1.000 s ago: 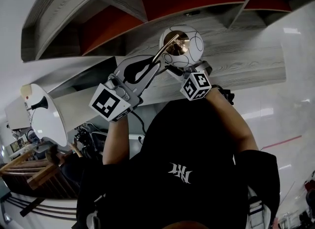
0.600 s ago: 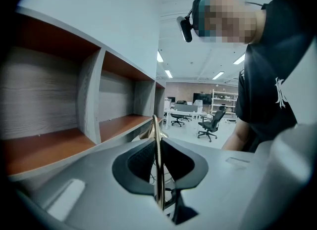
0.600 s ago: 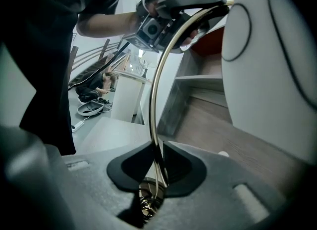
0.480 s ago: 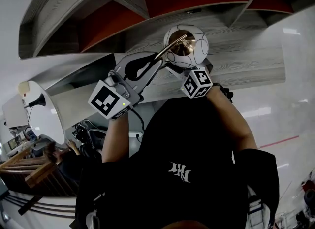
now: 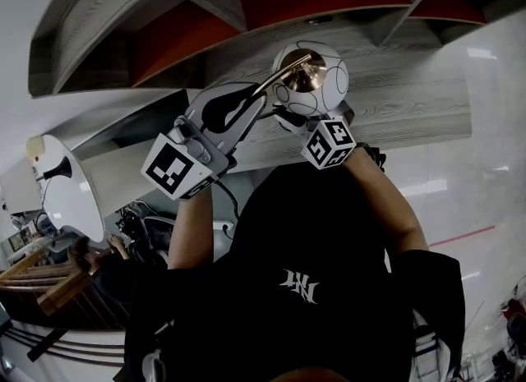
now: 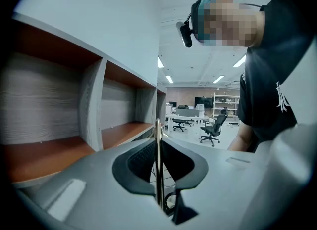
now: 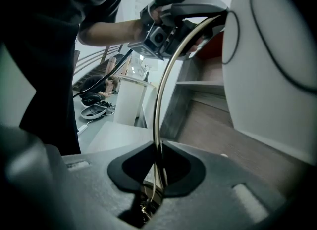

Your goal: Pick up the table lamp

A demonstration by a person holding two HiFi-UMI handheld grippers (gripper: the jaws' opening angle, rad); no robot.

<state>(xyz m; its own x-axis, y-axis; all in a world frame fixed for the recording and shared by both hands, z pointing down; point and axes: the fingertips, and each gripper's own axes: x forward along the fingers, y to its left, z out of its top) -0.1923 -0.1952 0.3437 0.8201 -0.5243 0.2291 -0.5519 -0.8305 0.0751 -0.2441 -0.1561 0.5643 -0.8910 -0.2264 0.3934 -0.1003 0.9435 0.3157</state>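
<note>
At the upper centre of the head view we see the table lamp (image 5: 329, 85), a white line-patterned globe on a curved brass stem (image 5: 283, 76), against the grey wood-grain shelf (image 5: 403, 105). Our left gripper (image 6: 158, 167) and right gripper (image 7: 157, 174) both pinch that stem, and their jaws have just been closing. We cannot read the white logo (image 5: 300, 287) on the black shirt.

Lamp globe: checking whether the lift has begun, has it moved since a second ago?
No. The lamp globe keeps its place against the shelf board behind it.

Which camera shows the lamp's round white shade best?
The head view: the whole shade shows. The right gripper view catches only its side; the left gripper view, just the brass stem.
</note>
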